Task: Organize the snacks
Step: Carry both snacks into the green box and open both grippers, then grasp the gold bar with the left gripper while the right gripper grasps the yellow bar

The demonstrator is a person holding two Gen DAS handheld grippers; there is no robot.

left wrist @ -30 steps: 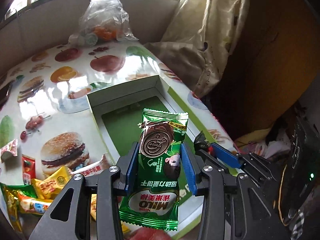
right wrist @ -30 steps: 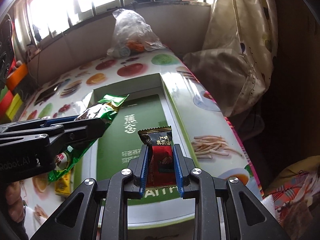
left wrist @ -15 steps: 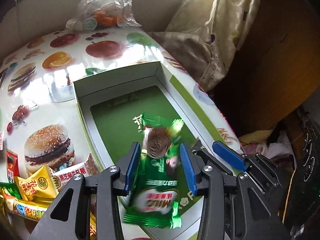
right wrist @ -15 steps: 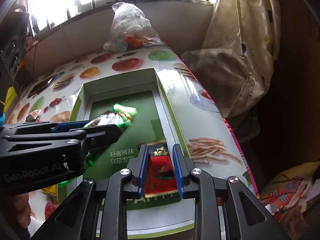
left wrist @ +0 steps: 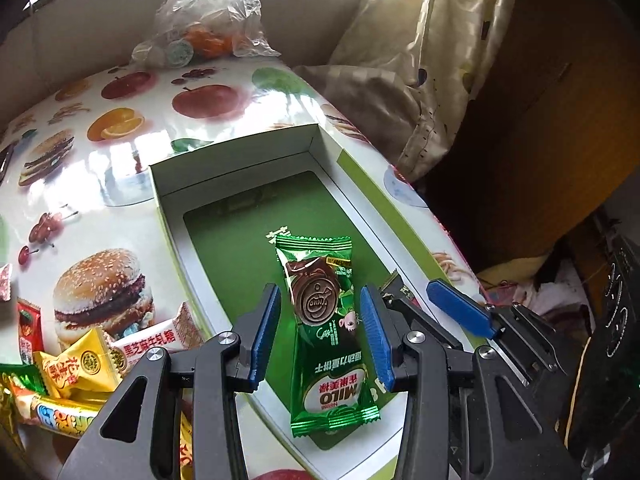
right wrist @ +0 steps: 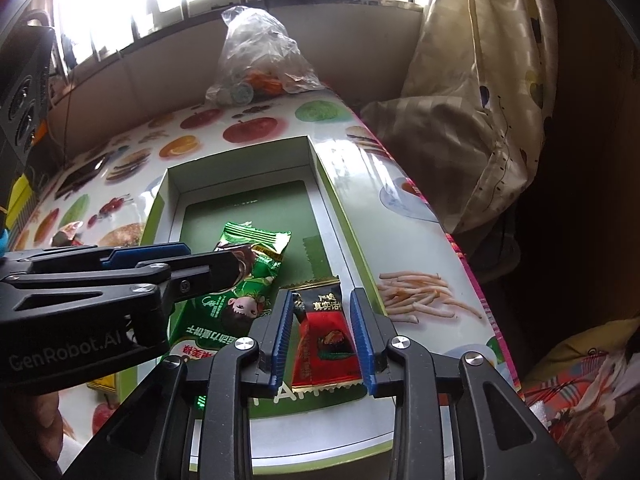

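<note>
A green Milo snack packet [left wrist: 326, 332] lies flat on the green floor of the open white-and-green box [left wrist: 236, 160]. My left gripper [left wrist: 320, 334] is open, its blue pads on either side of the packet and clear of it. A red and black snack packet [right wrist: 324, 340] lies in the same box to the right of the Milo packet [right wrist: 240, 280]. My right gripper [right wrist: 322, 336] is open around the red packet, its pads apart from it. The box's far wall [right wrist: 240, 164] stands ahead in the right wrist view.
Several loose snack packets [left wrist: 80, 364] lie piled on the fruit-and-burger tablecloth [left wrist: 100, 208] left of the box. A clear plastic bag with oranges [left wrist: 208, 16] sits at the table's far end. A cream curtain [left wrist: 420, 60] hangs off the right edge. The left gripper body [right wrist: 92, 300] fills the right wrist view's left side.
Both grippers lowered into the box and opened. The Milo packet dropped from the left gripper onto the box floor. The red packet left the right gripper's hold and lies flat.
</note>
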